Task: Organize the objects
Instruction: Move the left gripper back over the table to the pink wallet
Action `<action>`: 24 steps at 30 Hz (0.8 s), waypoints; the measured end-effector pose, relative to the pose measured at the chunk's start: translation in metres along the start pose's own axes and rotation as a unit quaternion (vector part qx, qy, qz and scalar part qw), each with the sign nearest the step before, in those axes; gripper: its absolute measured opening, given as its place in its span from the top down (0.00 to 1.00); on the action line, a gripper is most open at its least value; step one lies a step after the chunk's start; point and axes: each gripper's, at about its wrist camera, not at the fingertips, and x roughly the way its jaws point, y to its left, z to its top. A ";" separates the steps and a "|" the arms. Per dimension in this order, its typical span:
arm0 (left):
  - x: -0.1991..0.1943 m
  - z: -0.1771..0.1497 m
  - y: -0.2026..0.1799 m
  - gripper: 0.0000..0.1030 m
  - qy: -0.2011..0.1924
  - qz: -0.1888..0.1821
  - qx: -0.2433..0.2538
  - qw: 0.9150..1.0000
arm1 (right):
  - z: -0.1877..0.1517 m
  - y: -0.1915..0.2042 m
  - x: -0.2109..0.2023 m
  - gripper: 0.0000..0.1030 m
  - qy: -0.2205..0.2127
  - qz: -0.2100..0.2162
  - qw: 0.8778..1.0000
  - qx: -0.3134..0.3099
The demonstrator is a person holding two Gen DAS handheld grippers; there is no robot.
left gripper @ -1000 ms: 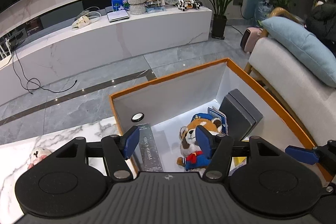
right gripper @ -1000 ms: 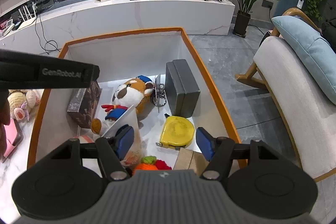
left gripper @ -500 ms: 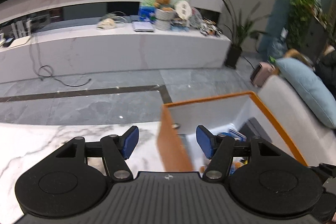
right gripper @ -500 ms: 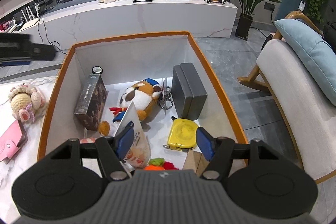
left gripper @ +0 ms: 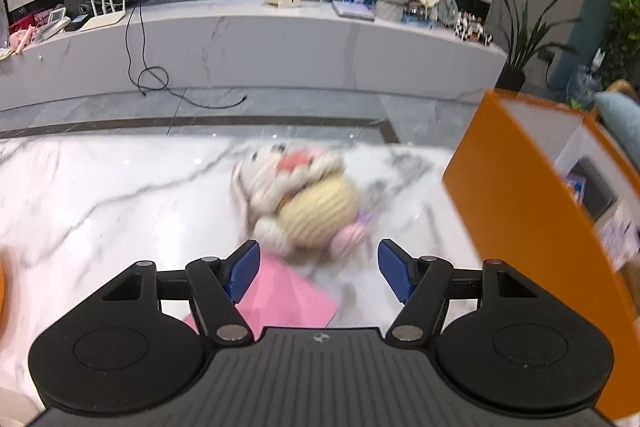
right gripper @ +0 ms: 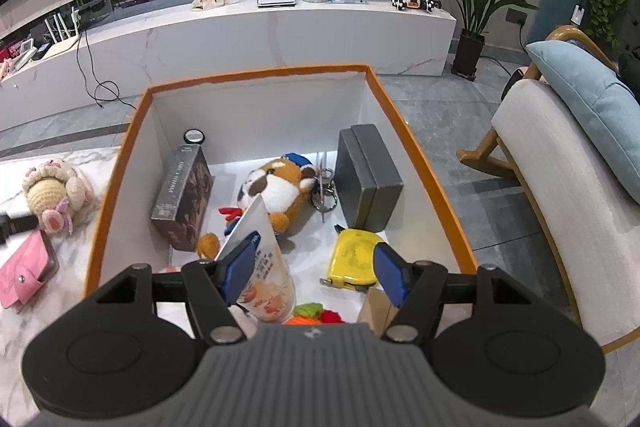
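Marble tabletop (left gripper: 100,195) carries what's left outside the orange box (right gripper: 424,163). Farthest left lies a pink wallet (right gripper: 24,273); just beside it the crocheted doll (left gripper: 308,203), soft, light and squashy, best pinched across its round yellow body. Above it hangs the left gripper (left gripper: 318,269), fingers spread and empty. Over the box, the right gripper (right gripper: 314,273) is likewise spread, gripping nothing.

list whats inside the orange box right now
Inside the orange box: a plush dog, grey case, dark carton, yellow tape measure, keyring, printed pouch. The right gripper hides the near end.
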 end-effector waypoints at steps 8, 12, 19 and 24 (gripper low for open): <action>0.006 -0.021 0.017 0.23 0.027 0.019 0.016 0.999 | -0.001 0.013 -0.001 0.34 -0.001 0.007 1.000 -0.009; 0.008 -0.029 0.026 0.19 0.027 0.029 0.024 0.999 | 0.000 0.015 -0.003 0.34 -0.008 0.009 1.000 -0.004; 0.005 -0.042 0.019 0.13 0.028 0.035 0.082 0.996 | 0.008 0.024 -0.022 0.34 -0.066 0.030 0.997 0.024; 0.011 -0.053 0.004 0.09 0.034 0.058 0.174 0.982 | 0.009 0.038 -0.029 0.34 -0.088 0.045 0.995 0.027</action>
